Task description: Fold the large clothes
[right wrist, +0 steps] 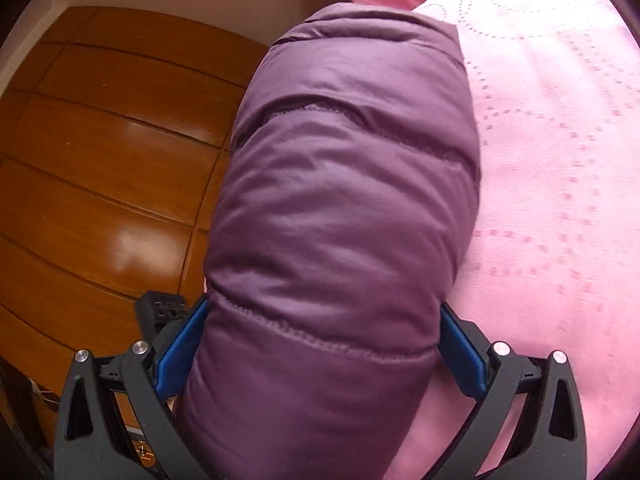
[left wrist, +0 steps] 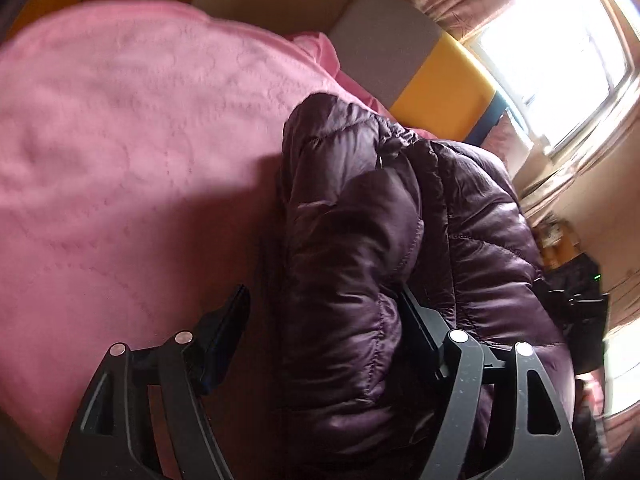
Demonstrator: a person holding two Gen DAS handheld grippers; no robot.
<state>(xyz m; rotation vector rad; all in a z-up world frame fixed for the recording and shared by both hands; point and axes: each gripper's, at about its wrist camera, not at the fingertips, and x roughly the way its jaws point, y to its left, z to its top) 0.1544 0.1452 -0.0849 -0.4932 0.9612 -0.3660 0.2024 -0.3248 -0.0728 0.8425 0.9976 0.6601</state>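
Note:
A dark purple quilted puffer jacket (left wrist: 400, 220) lies bunched on the pink bed cover (left wrist: 120, 140). My left gripper (left wrist: 322, 292) is open around its near fold. The left finger (left wrist: 234, 316) stands clear of the fabric over the pink cover, while the right finger (left wrist: 416, 320) is tucked into a crease. In the right wrist view a rolled, puffy part of the jacket (right wrist: 348, 200) fills the whole gap of my right gripper (right wrist: 323, 303). Its jaws stand spread wide, and the blue pads (right wrist: 180, 340) flank the roll without squeezing it. This roll lies along the bed's edge.
Grey and yellow cushions (left wrist: 400, 60) line the far side of the bed, below a bright window with curtains (left wrist: 560, 40). Wooden floor (right wrist: 100, 160) lies left of the bed edge, with a small black box (right wrist: 160, 308) on it. Pink cover (right wrist: 560, 160) spreads to the right.

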